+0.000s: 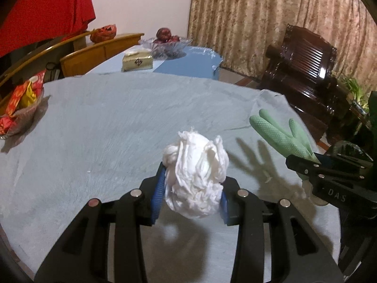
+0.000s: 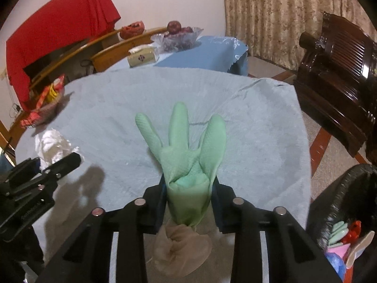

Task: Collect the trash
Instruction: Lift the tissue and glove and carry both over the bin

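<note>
Between the left hand-held gripper (image 1: 192,197) pads sits a clamped crumpled tissue (image 1: 196,176), hiding the pads' inner faces; the right hand-held gripper (image 2: 189,194) grips a green glove (image 2: 186,151) above the tabletop (image 2: 259,129), its cuff hidden; a bin (image 2: 341,212) is cut off beyond the right edge.

"DAS" on the right gripper (image 1: 304,165)

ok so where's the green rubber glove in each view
Left wrist view: green rubber glove at the right edge, its fingers sticking up from the right gripper.
Right wrist view: the glove at centre, clamped between the right gripper's blue pads, fingers pointing up.
Shared landmark: the gold tissue box on the far blue-covered table.
</note>
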Available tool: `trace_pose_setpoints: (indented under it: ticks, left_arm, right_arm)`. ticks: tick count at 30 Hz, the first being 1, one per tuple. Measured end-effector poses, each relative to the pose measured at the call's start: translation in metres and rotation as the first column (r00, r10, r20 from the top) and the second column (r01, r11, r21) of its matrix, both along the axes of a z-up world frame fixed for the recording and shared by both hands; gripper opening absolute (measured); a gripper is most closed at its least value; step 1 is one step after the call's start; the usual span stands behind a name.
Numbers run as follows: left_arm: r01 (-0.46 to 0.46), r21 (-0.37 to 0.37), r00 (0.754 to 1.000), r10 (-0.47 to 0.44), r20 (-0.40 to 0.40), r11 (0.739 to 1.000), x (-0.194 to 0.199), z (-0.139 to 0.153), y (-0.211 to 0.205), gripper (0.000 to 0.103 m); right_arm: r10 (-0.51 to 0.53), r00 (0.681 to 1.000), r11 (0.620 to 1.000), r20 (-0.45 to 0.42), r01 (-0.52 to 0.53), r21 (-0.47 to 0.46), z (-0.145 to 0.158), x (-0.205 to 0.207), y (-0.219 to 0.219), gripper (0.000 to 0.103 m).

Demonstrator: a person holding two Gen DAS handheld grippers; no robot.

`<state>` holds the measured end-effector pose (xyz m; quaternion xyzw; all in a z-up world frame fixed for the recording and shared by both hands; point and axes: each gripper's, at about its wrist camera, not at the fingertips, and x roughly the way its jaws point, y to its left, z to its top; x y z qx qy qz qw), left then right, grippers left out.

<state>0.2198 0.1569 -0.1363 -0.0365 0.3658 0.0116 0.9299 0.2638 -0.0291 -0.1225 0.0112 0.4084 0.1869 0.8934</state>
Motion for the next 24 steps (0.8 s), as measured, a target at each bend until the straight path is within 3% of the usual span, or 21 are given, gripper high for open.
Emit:
trace_pose_setpoints:
  ticks: [12,24]
  left_arm:
    - [0.047,-0.005,0.997,-0.046,0.057,0.999,-0.029,0.039,-0.036,0.037]
    - [0.122,-0.014,0.988,-0.120,0.095,0.992,-0.050,0.062,-0.081,0.038]
  right_arm:
    - [-0.005,0.998,0.998,0.065,0.001,0.060,0.049,-0.041,-0.030,0.033]
    - [-0.066,0.992,0.995,0.111,0.058,0.080,0.075,-0.078,-0.079,0.033]
